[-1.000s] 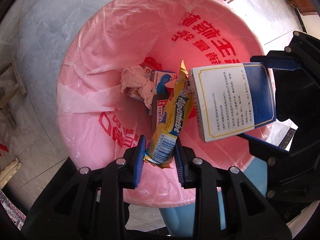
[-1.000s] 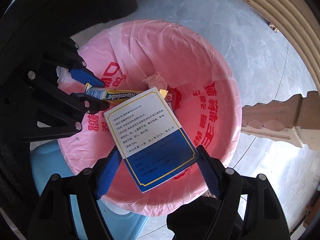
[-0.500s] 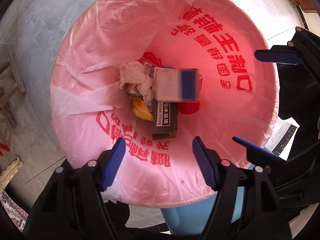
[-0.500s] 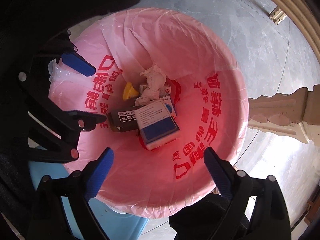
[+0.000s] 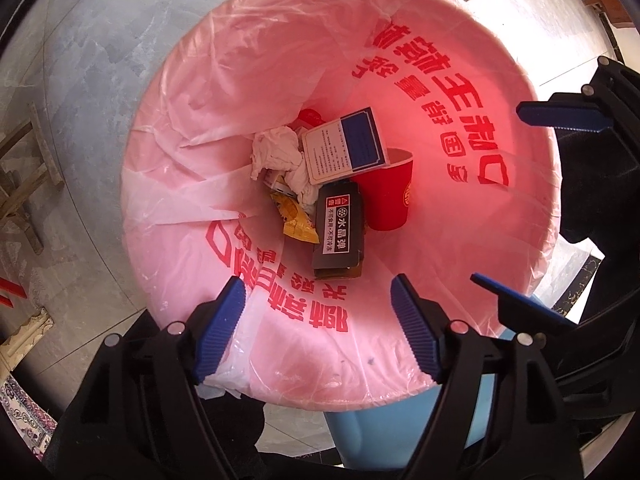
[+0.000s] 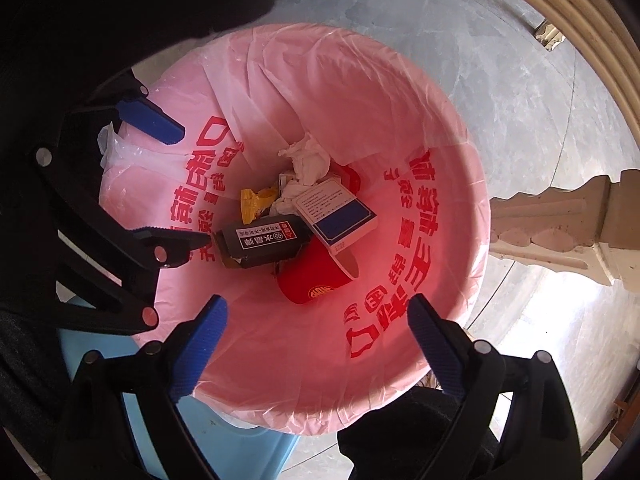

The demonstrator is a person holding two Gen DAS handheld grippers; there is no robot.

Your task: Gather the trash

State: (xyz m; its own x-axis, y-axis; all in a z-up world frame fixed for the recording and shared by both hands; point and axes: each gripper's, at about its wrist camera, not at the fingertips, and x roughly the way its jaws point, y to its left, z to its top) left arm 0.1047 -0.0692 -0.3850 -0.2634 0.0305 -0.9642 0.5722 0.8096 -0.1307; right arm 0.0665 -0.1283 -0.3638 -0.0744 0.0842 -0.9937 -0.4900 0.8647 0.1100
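A bin lined with a pink bag (image 5: 400, 60) fills both views from above. At its bottom lie a white and blue box (image 5: 344, 148) (image 6: 336, 212), a yellow wrapper (image 5: 296, 220) (image 6: 254, 200), a black box (image 5: 340, 232), a red paper cup (image 5: 388, 196) and crumpled tissue (image 5: 276, 152). My left gripper (image 5: 318, 284) hovers over the bin's near rim, its jaws opening with nothing between them. Beside it, my right gripper (image 6: 316, 300) also hangs over the rim, wide open and holding nothing. Each gripper shows in the other's view.
The bin's light blue body (image 5: 400, 432) shows below the bag's edge. A carved cream furniture leg (image 6: 560, 224) stands close on one side of the bin. A wooden frame (image 5: 24, 184) stands further off. Grey marbled floor tiles surround the bin.
Both grippers opened. The yellow wrapper left the left jaws and the white and blue box left the right jaws; both dropped to the bottom of the bin.
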